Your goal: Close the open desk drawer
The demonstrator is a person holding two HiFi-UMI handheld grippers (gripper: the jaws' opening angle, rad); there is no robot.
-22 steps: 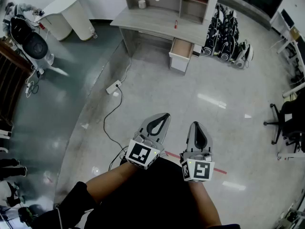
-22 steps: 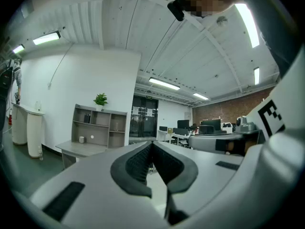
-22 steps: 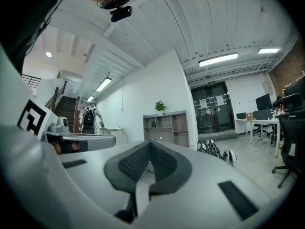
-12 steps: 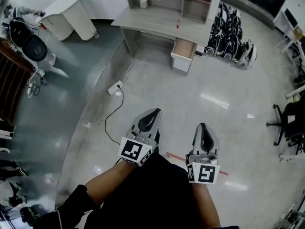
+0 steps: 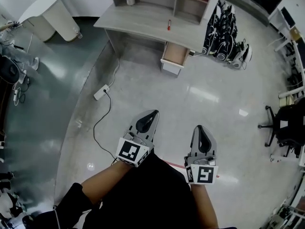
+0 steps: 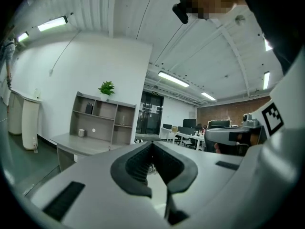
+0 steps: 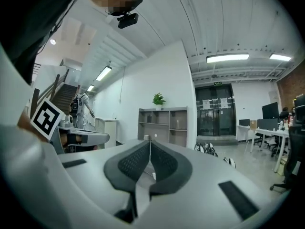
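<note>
A grey desk (image 5: 143, 25) with a shelf unit stands at the far wall in the head view. Its drawer (image 5: 173, 57) is pulled out toward me, with a light wood inside and a white front. My left gripper (image 5: 152, 113) and my right gripper (image 5: 200, 128) are held level low in the view, far from the desk. Both are shut with nothing between their jaws. In the left gripper view the desk (image 6: 76, 144) shows small at the left, beyond the closed left gripper (image 6: 152, 144). The right gripper (image 7: 149, 142) hides most of the desk; only the shelf unit (image 7: 162, 123) shows.
A white power strip (image 5: 101, 92) with a black cable (image 5: 97, 123) lies on the floor left of my path. Black devices (image 5: 224, 27) are stacked right of the desk. An office chair (image 5: 281, 125) stands at the right, a white rounded cabinet (image 5: 47, 13) at the far left.
The desk and drawer have shifted left and slightly up in the head view as I move. The left gripper has drawn back a little; both stay shut.
</note>
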